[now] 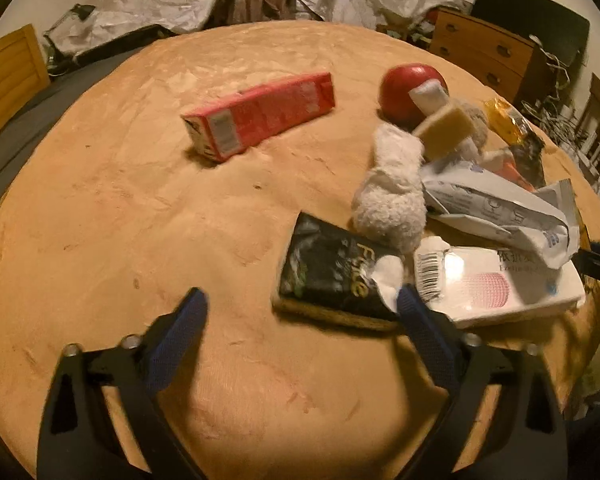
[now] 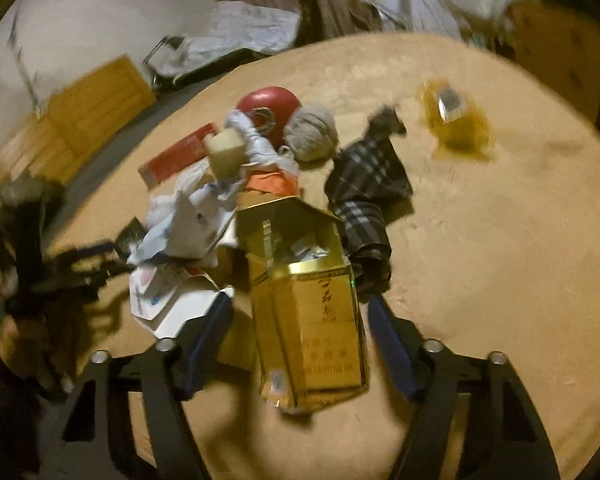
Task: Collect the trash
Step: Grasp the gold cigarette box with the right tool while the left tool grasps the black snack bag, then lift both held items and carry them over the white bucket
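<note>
Trash lies in a heap on a round tan-covered table (image 1: 140,240). My left gripper (image 1: 300,308) is open low over the cloth. Its right fingertip (image 1: 410,304) is at the corner of a black snack packet (image 1: 328,276) and a white box (image 1: 500,284); nothing sits between the pads. In the right wrist view an open-topped gold carton (image 2: 308,320) lies between the fingers of my right gripper (image 2: 298,320), with a narrow gap showing on each side, so it is open. A red carton (image 1: 260,116) lies apart at the far left.
The heap also holds a red ball (image 1: 412,88), a white fluffy cloth (image 1: 392,196), a crumpled white wrapper (image 1: 496,208), a sponge block (image 1: 444,128), a plaid cloth (image 2: 364,184) and a yellow wrapper (image 2: 456,120). Wooden drawers (image 1: 480,52) and silver bags (image 1: 152,8) stand beyond the table.
</note>
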Action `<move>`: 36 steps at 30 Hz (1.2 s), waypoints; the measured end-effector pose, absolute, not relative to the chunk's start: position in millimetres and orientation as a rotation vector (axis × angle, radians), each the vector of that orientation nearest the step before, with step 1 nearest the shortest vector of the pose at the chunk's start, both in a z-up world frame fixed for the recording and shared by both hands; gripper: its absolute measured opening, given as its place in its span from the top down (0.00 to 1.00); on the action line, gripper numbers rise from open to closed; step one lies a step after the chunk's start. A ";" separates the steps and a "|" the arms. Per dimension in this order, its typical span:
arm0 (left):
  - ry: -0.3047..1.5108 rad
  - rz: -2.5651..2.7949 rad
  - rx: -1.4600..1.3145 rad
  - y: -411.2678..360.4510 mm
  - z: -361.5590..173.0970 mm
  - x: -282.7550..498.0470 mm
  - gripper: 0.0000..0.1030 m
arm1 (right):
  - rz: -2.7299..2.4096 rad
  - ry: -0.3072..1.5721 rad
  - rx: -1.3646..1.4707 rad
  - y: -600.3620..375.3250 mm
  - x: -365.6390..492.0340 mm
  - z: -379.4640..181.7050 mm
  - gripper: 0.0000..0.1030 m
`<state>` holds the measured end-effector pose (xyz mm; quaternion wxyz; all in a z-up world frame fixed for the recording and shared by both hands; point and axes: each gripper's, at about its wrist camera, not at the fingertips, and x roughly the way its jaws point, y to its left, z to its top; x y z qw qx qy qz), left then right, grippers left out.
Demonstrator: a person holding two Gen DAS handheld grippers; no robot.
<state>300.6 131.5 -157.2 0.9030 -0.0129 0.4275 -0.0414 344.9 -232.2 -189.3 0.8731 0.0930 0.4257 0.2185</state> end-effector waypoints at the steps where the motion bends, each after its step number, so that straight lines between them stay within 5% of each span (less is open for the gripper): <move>1: 0.880 -0.073 -0.034 134.5 -156.3 300.4 0.23 | 0.455 0.889 0.211 -234.1 344.8 -191.2 0.46; 3: 0.864 -0.028 -0.060 149.0 -154.2 297.1 0.30 | 0.462 0.877 0.209 -236.6 338.4 -189.9 0.49; 9: 0.851 -0.057 -0.038 167.2 -152.2 287.7 0.31 | 0.454 0.811 0.153 -246.4 298.5 -173.3 0.48; 14: 0.825 -0.101 -0.038 165.7 -144.8 291.4 0.10 | 0.384 0.838 0.077 -252.9 282.5 -177.6 0.44; 18: 0.848 -0.078 -0.195 166.1 -141.7 306.3 0.10 | 0.373 0.875 0.053 -246.8 285.0 -190.5 0.41; 26: 0.889 -0.026 -0.082 132.2 -153.6 328.7 0.10 | 0.366 0.891 0.057 -235.8 292.6 -200.0 0.41; 29: 0.907 0.013 -0.049 129.4 -157.8 331.6 0.17 | 0.354 0.899 0.009 -227.3 295.3 -202.0 0.40; 33: 0.880 0.030 -0.055 132.4 -155.3 322.7 0.47 | 0.329 0.878 -0.063 -218.8 294.0 -204.5 0.45; 36: 0.870 0.025 -0.098 139.9 -151.3 312.5 0.50 | 0.319 0.856 -0.045 -221.2 289.0 -204.3 0.46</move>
